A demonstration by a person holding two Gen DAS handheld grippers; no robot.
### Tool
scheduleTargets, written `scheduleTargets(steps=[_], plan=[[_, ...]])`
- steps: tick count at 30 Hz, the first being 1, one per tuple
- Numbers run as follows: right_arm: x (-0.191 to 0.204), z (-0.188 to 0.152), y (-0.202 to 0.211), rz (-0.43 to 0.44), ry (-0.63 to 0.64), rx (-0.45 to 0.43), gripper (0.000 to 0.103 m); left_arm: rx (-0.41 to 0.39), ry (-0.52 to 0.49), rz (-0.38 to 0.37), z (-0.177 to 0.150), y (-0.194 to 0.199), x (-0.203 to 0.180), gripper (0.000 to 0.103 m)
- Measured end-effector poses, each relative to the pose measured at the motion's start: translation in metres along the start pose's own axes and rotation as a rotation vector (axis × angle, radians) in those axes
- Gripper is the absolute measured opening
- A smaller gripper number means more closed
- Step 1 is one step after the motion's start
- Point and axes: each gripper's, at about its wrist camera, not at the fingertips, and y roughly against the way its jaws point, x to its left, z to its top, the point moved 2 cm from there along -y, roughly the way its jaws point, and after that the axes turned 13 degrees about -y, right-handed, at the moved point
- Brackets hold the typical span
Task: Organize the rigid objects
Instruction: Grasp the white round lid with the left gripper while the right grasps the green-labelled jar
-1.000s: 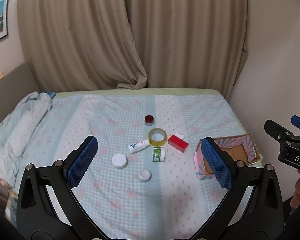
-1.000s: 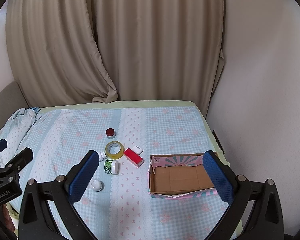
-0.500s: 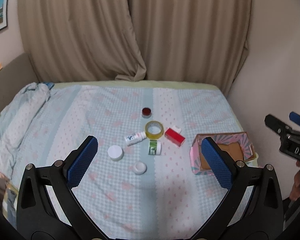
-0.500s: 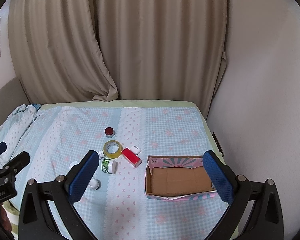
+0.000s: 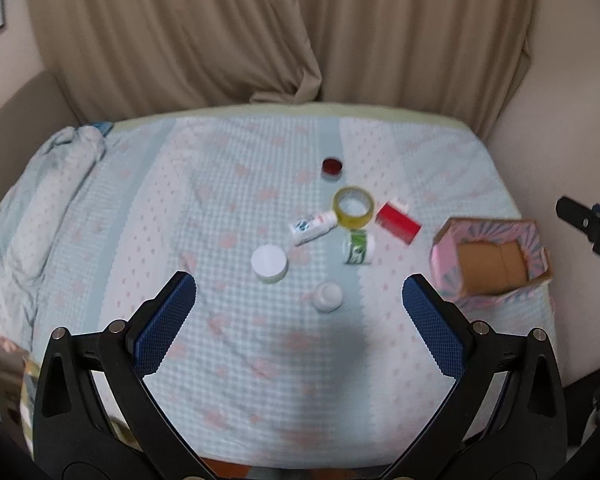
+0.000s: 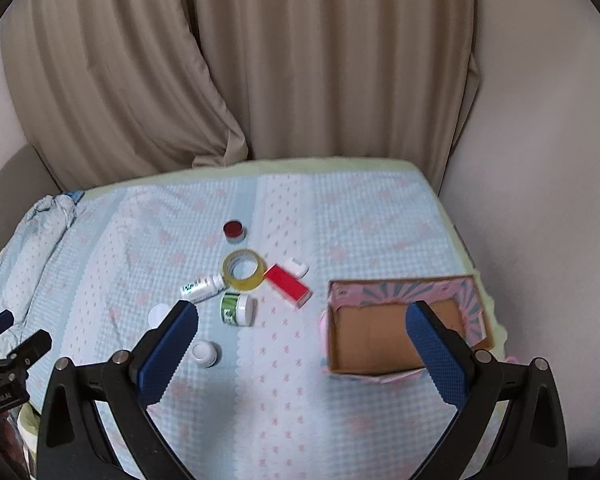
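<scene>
- Tongs: left tongs [image 5: 299, 295] and right tongs [image 6: 302, 322] both gaped wide, holding nothing, above the bed's [image 5: 220, 380] near edge.
- Small items clustered mid-bed; the tape roll [image 5: 353, 206] touched the little bottle [image 5: 313, 227].
- The empty box [image 6: 396, 334] sat by the bed's right edge.
- The small white jar [image 5: 327, 297] lay nearest, just ahead between the left tongs' fingers, probably the easiest first pick.

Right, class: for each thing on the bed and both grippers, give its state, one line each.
Box: open, empty.
Tape roll: lying flat.
Green jar: on its side.
Bottle: on its side, capped.
Red jar: upright, lidded.
Red box: lying flat.
Left gripper: jaws open, empty.
Right gripper: jaws open, empty.
</scene>
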Motion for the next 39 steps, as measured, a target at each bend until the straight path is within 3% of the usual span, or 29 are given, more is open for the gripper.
scheduleTargets(steps=[5, 13, 21, 28, 32, 35, 38, 39], plan=[[0.040, -0.016, -0.046, -0.014, -0.038, 0.105, 0.103, 0.067, -0.077, -0.060, -0.005, -0.060, 0.037, 0.102], [0.090, -0.038, -0.138, -0.027, -0.094, 0.273, 0.103, 0.188, -0.165, -0.147, -0.031, -0.191, 0.072, 0.102], [0.118, -0.067, -0.259, -0.061, -0.029, 0.448, 0.103, 0.285, -0.175, -0.160, -0.061, -0.313, 0.062, 0.102], [0.106, -0.086, -0.348, -0.072, -0.053, 0.593, 0.102, 0.306, -0.131, -0.148, -0.073, -0.383, 0.053, 0.102], [0.106, -0.093, -0.384, -0.107, -0.020, 0.648, 0.094, 0.306, -0.156, -0.143, -0.076, -0.401, 0.041, 0.093], [0.106, -0.096, -0.404, -0.129, -0.019, 0.682, 0.082, 0.290, -0.178, -0.138, -0.074, -0.406, 0.033, 0.090], [0.108, -0.097, -0.416, -0.145, -0.015, 0.701, 0.071, 0.269, -0.209, -0.141, -0.069, -0.407, 0.026, 0.079], [0.108, -0.097, -0.418, -0.146, -0.017, 0.705, 0.062, 0.264, -0.217, -0.138, -0.068, -0.407, 0.025, 0.074]])
